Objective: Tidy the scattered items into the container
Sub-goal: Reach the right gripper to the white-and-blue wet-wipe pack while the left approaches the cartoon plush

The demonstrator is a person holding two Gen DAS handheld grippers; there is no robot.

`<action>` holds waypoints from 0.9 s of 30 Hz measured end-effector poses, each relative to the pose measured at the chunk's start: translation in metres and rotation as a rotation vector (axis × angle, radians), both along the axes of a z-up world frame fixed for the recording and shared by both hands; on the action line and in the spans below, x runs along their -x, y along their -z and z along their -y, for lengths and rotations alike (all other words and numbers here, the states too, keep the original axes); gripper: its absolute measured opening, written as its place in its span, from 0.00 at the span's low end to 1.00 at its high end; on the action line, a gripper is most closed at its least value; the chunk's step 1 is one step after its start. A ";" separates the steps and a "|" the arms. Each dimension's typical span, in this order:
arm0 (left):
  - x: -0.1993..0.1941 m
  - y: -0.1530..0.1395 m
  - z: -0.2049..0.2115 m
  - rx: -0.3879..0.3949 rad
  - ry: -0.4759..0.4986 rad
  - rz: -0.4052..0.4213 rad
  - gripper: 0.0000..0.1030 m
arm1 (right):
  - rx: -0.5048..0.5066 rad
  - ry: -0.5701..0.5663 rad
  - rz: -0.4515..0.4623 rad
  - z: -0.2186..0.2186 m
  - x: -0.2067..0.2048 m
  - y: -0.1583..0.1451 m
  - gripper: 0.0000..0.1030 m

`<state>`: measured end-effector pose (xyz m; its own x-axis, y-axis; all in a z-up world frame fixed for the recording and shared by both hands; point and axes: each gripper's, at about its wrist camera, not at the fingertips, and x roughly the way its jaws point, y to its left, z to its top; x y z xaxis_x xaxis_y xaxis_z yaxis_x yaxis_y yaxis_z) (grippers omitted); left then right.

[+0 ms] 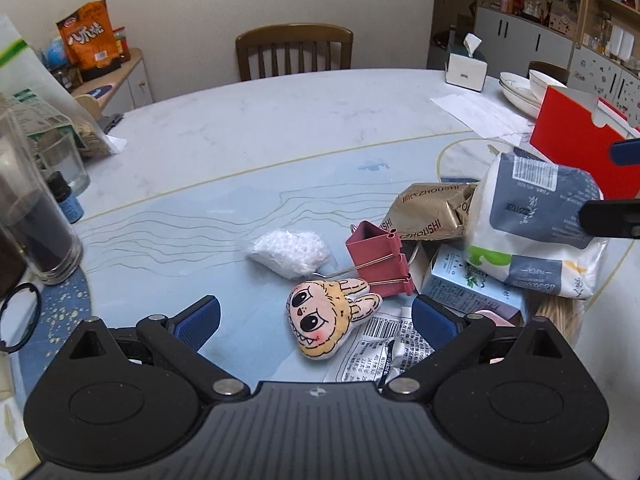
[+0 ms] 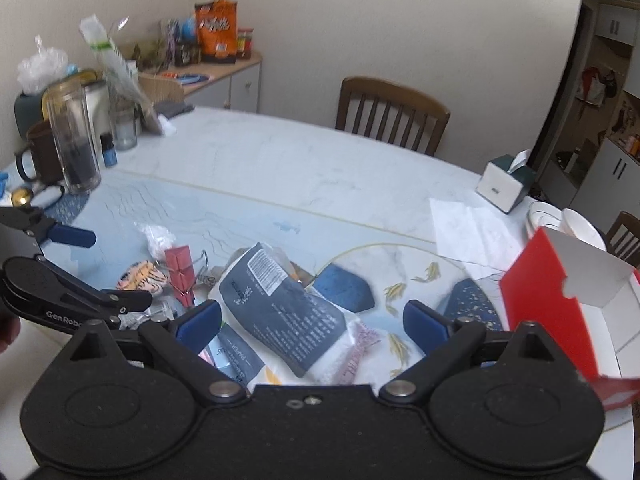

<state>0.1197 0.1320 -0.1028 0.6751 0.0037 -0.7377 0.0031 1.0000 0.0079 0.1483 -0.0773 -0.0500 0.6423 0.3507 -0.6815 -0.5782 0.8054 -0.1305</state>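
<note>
A pile of scattered items lies on the table: a plush monster face [image 1: 326,320], a pink binder clip [image 1: 380,260], a white plastic wad [image 1: 290,252], a gold snack packet [image 1: 434,210], a light blue box [image 1: 468,284] and a white-and-grey tissue pack [image 1: 536,216]. My left gripper [image 1: 316,320] is open, low over the plush. The red-and-white container box [image 2: 568,312] stands open at the right. My right gripper [image 2: 312,326] is open above the tissue pack [image 2: 288,312], with nothing in it. The left gripper also shows in the right wrist view [image 2: 86,268].
A glass tumbler [image 1: 28,208], a small blue bottle [image 1: 68,200] and a mug [image 2: 40,156] stand at the table's left. A tissue box [image 2: 506,184], paper sheets [image 2: 468,228] and stacked bowls [image 2: 568,224] are at the far right. A wooden chair [image 1: 294,50] stands behind the table.
</note>
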 end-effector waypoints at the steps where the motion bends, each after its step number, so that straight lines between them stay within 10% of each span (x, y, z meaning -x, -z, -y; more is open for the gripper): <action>1: -0.002 0.002 -0.001 0.006 0.005 -0.004 0.99 | 0.007 -0.008 -0.011 -0.003 -0.004 0.003 0.94; 11: -0.018 0.015 -0.012 0.061 0.019 -0.051 0.90 | 0.045 -0.021 -0.101 -0.020 -0.028 0.028 0.80; 21: -0.026 0.020 -0.014 0.092 0.052 -0.074 0.58 | 0.074 -0.029 -0.113 -0.027 -0.027 0.031 0.70; 27: -0.024 0.020 -0.015 0.098 0.059 -0.072 0.54 | 0.072 -0.027 -0.124 -0.025 -0.025 0.027 0.48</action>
